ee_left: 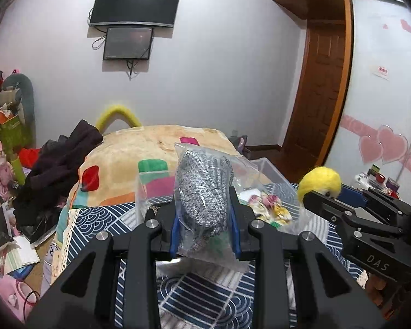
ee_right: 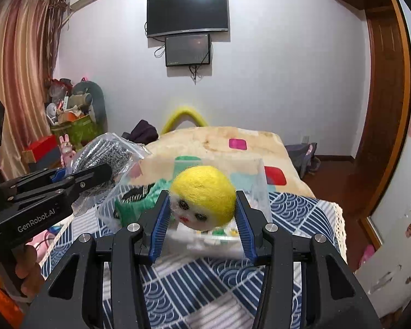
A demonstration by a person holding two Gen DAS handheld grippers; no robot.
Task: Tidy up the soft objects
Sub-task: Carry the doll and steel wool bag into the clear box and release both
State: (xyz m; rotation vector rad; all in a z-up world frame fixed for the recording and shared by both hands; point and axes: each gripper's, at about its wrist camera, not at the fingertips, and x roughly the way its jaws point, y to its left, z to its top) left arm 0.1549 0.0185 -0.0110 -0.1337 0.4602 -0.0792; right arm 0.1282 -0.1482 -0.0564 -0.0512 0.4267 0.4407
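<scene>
Nearest in the left wrist view, the left tool (ee_left: 204, 230) is clamped on a clear zip bag of grey-and-white speckled knitwear (ee_left: 202, 192), held upright so its long axis runs straight out along the fingers. In the right wrist view, the right tool (ee_right: 202, 219) is closed on a round yellow felted-wool doll head with a painted face (ee_right: 205, 198); the blue pads (ee_right: 159, 224) press its two sides and the face tilts down toward the camera.

Both loads hang above the bed's blue-and-white patterned quilt (ee_right: 205, 279). Just beyond and below the doll head sits a clear plastic storage box (ee_right: 260, 183) already holding a green-and-black knitted piece (ee_right: 139, 197) and small floral fabric bits (ee_left: 271, 205).

The box lies straight ahead of the right tool and to the right of the left one, so the right hand seems nearer for the next drop. Farther off lie a cream blanket with coloured patches (ee_right: 227, 137) and a wall-mounted television (ee_right: 187, 13).
</scene>
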